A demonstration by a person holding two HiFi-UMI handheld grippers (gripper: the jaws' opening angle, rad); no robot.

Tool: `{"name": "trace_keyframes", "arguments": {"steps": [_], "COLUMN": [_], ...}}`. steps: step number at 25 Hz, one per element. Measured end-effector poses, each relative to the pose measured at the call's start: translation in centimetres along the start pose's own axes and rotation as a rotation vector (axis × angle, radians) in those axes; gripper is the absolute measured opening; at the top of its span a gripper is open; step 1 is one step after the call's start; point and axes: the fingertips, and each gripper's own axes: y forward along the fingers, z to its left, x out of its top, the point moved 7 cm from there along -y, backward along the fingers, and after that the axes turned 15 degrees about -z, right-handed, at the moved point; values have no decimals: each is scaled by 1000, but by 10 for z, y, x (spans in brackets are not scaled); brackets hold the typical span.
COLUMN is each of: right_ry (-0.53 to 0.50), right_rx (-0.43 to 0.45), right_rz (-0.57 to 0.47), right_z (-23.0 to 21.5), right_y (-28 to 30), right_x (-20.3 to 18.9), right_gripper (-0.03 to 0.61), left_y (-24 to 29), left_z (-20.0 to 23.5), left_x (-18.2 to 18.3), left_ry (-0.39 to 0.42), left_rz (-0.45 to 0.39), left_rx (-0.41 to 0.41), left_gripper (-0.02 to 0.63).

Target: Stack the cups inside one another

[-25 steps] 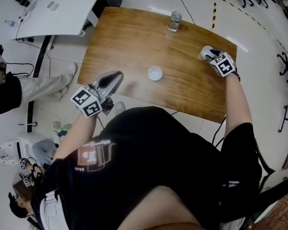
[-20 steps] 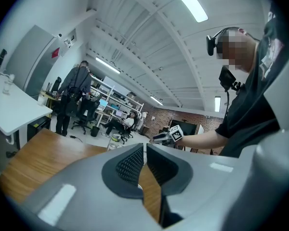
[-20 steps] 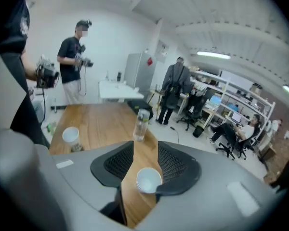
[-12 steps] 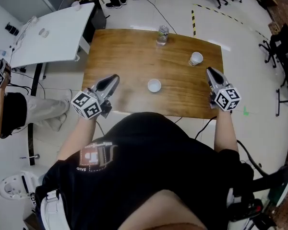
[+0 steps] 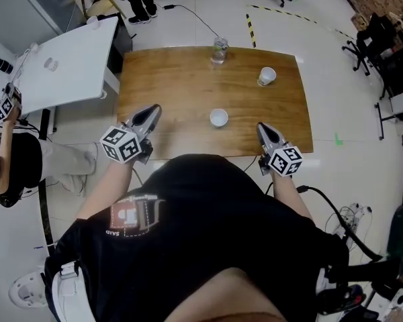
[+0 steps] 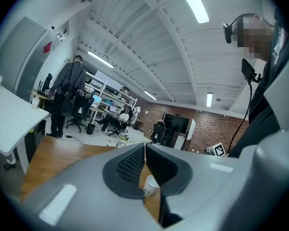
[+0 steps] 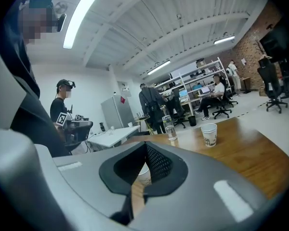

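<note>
Cup [image 5: 218, 118] white, upright; second cup [image 5: 266, 76] well apart, printed.

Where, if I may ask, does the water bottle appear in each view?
Head view: water bottle top centre, at the wooden table's far edge.
Left gripper view: the bottle just left of the jaw tips.
Right gripper view: the bottle above the jaws, right of centre.
Shared landmark: the wooden table.

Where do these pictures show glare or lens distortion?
Head view: wide-angle, the wooden table has bowed edges and a pale sheen on its near left. Left gripper view and right gripper view: fisheye with black corners; ceiling strip lights blow out white.
</note>
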Motion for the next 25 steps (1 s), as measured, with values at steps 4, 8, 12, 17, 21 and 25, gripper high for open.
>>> {"name": "trace_keyframes", "arguments": {"steps": [4,8,12,17,21,25], "right_ry": [-35,-66,-233,-474,-602,-735], "right_rx": [-2,-14,-46,-20,32,112], "right_rz": [-10,5,68,251,457,653], "right_z": [3,-6,-46,-111,-160,-198], "right_y": [-1,2,32,115,174,199], "right_x": [11,16,41,69,54,18], "right_gripper": [14,14,34,97,146,164], "left_y": [-1,-6,-18,-44,-71,-90], "left_z": [-2,-4,-8,-17,-27,-39], "left_x": [2,5,7,3,-5,-16], "left_ry": [-7,-2,2,-4,-5,-1], "left_rz": [3,-5,-9,1,27,51], "left_rx": [-18,-13,22,127,236,333], "left_gripper": [11,11,11,11,11,11]}}
